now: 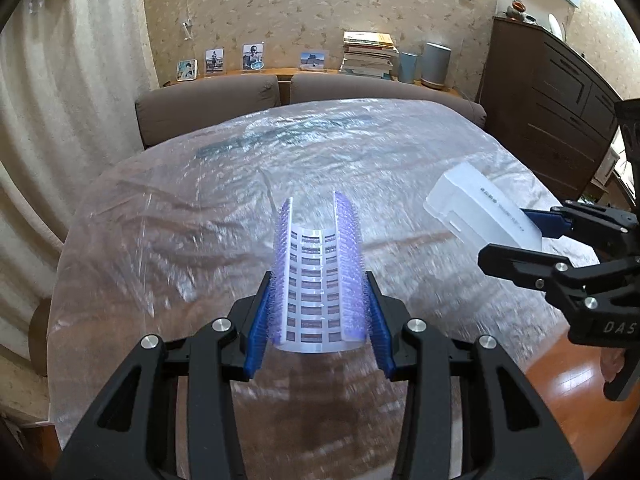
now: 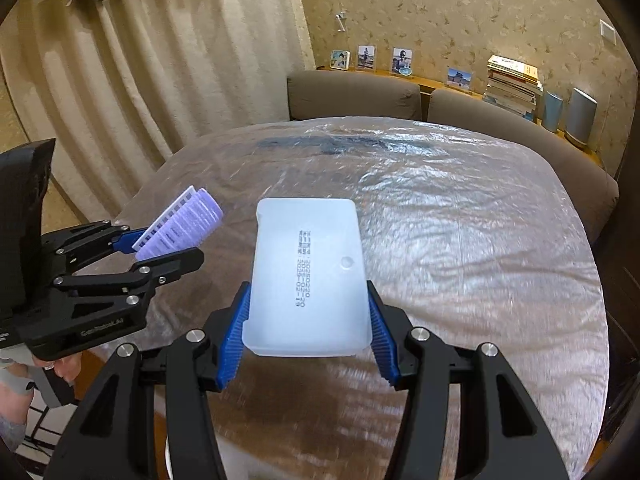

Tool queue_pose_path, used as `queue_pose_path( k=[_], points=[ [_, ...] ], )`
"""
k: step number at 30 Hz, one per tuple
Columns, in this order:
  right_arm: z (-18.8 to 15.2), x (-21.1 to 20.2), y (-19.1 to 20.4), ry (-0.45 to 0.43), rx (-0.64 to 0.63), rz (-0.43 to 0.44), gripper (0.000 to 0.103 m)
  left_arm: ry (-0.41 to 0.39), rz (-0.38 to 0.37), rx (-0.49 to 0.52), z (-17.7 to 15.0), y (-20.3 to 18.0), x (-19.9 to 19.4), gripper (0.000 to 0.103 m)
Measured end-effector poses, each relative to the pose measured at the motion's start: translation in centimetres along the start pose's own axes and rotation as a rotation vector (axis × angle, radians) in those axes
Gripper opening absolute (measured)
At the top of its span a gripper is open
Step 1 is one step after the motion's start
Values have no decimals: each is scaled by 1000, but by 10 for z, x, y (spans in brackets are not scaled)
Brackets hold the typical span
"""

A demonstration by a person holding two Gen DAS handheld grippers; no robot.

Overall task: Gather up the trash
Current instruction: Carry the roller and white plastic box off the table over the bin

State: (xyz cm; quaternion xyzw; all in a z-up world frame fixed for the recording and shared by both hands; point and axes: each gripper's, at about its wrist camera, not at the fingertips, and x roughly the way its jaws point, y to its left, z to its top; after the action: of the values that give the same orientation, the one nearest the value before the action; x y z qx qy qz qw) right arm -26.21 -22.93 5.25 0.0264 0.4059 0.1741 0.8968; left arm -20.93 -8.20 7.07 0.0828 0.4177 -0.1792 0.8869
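Plastic-covered bed [image 1: 160, 220]; both grippers apparently gripping trash

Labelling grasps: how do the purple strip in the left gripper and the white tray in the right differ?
The purple strip is thin, printed with rows of small rectangles; the white tray is a plain, translucent, rigid shell with one line of dark print.
The strip is bowed into a U between the left gripper pads; the tray keeps its flat shape in the right gripper.
The tray is wider.
Both are held above the plastic-covered table.
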Motion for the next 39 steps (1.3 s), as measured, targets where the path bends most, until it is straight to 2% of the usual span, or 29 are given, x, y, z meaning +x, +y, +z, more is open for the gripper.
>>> queue_pose_path(
  k=[19, 39],
  points=[
    [-67, -55, 20, 39, -23, 101, 53, 24, -25, 26, -61, -31, -54, 44],
    [-138, -78, 37, 163, -54, 161, 53, 146, -21, 87, -126, -61, -59, 44]
  ],
)
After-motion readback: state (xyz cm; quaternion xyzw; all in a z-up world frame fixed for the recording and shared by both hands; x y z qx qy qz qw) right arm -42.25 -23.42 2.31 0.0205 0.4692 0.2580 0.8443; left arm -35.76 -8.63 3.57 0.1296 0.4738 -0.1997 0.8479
